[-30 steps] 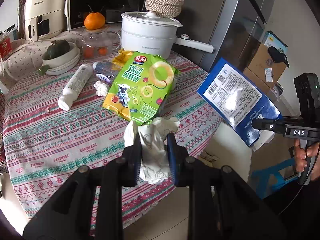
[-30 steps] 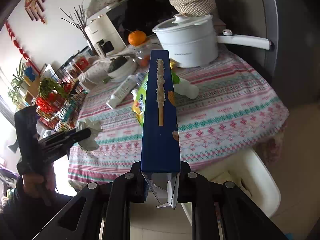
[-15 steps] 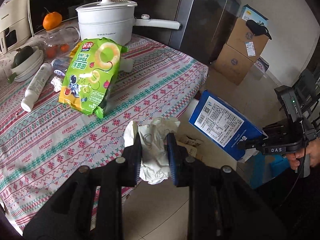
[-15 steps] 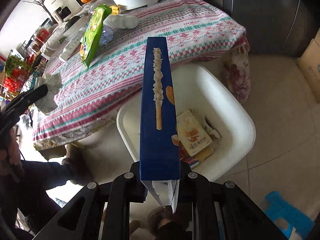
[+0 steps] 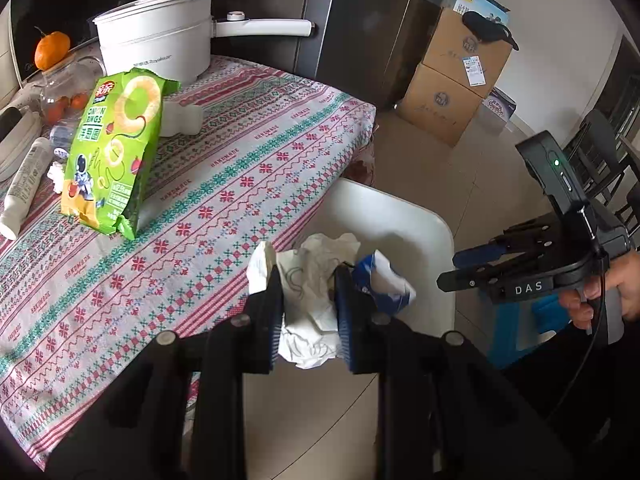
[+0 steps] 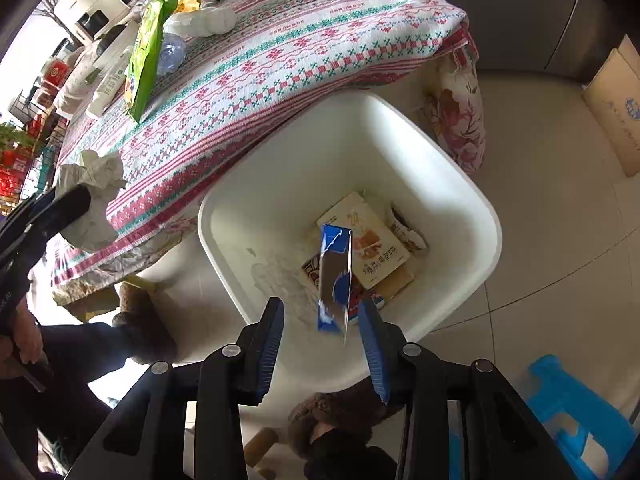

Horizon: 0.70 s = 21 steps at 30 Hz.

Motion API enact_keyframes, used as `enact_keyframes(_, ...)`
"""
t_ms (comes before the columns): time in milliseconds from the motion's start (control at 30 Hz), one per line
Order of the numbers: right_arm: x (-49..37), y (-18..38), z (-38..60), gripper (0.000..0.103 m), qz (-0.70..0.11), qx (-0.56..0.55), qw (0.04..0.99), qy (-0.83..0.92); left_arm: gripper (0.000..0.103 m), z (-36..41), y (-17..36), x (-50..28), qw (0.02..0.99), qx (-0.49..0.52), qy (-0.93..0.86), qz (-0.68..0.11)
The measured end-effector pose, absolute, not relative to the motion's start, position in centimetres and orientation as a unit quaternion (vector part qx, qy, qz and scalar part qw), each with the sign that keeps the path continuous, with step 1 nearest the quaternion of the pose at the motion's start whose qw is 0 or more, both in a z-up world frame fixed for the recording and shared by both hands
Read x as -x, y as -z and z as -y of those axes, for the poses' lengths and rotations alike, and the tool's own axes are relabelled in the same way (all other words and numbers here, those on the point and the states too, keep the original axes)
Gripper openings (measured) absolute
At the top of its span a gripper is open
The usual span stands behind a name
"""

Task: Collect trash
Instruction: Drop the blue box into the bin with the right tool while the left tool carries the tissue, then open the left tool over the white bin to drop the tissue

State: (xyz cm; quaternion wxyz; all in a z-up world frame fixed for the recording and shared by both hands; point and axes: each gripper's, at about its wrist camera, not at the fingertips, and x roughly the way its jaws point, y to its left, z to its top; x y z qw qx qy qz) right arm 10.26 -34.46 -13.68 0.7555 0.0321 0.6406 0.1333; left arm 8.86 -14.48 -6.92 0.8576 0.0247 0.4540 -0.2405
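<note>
Below your right gripper (image 6: 320,334) sits the white bin (image 6: 460,184), tucked against the table (image 6: 280,60). Its fingers are spread apart, and the blue box (image 6: 335,276) hangs loose just ahead between them, over the bin. Your left gripper (image 5: 308,300) pinches the crumpled paper (image 5: 308,280) beside the bin.

The left tongs (image 5: 308,300) sit narrowed, both fingers (image 5: 274,320) pressed into a crumpled paper wad (image 5: 312,280) gripped between them. The right tongs (image 6: 320,320) are spread wide with nothing touching their blue pads (image 6: 270,344), pointing steeply downward. In the left view a bare hand (image 5: 608,288) grips the right tool's handle, fingers curled around it.
</note>
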Motion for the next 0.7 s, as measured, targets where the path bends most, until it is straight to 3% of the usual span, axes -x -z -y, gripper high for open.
enact_keyframes(167, -10.8, 13.0, 34.8, 0.051, -0.631, -0.038, 0.764, -0.128, 0.027, 15.8, 8.0, -9.3, 0.851, -0.034, 0.249, -0.462)
enact_keyframes(400, -11.6, 12.1, 35.8, 0.054, -0.621, -0.044, 0.775, -0.109, 0.032, 17.6, 8.7, -9.6, 0.843, -0.040, 0.278, -0.458)
enact_keyframes(500, -12.2, 11.4, 36.0, 0.055, -0.615, -0.047, 0.781, -0.099, 0.045, 17.9, 8.8, -9.5, 0.841, -0.043, 0.289, -0.454)
enact_keyframes(567, -12.6, 10.8, 35.9, 0.056, -0.609, -0.045, 0.786, -0.098, 0.063, 17.8, 8.7, -9.3, 0.844, -0.051, 0.287, -0.450)
enact_keyframes(700, -13.2, 9.5, 35.5, 0.061, -0.595, -0.043, 0.797, -0.093, 0.074, 16.4, 7.9, -9.3, 0.855, -0.054, 0.267, -0.440)
